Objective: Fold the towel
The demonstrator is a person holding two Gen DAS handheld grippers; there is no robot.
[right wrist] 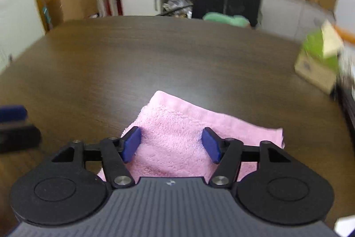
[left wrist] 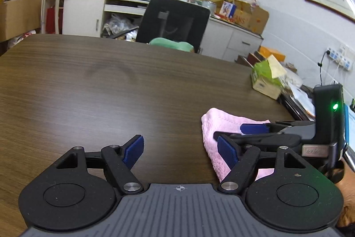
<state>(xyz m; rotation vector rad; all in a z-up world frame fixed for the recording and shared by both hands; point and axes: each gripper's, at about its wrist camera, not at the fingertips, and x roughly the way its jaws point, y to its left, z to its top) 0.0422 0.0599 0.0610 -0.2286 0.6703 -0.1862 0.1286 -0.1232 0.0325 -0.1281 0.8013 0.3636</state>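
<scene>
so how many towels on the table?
1: a pink towel folded on the brown table, under the right tool. Green cloth sits beyond the far edge.

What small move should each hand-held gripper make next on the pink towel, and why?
Probably draw both back and check the fold. The pink towel already lies doubled on the table. The right hand-held gripper hangs over it with jaws apart, nothing pinched. The left hand-held gripper is open beside it over bare wood. If another fold is wanted, the right one could pinch the near edge.
</scene>
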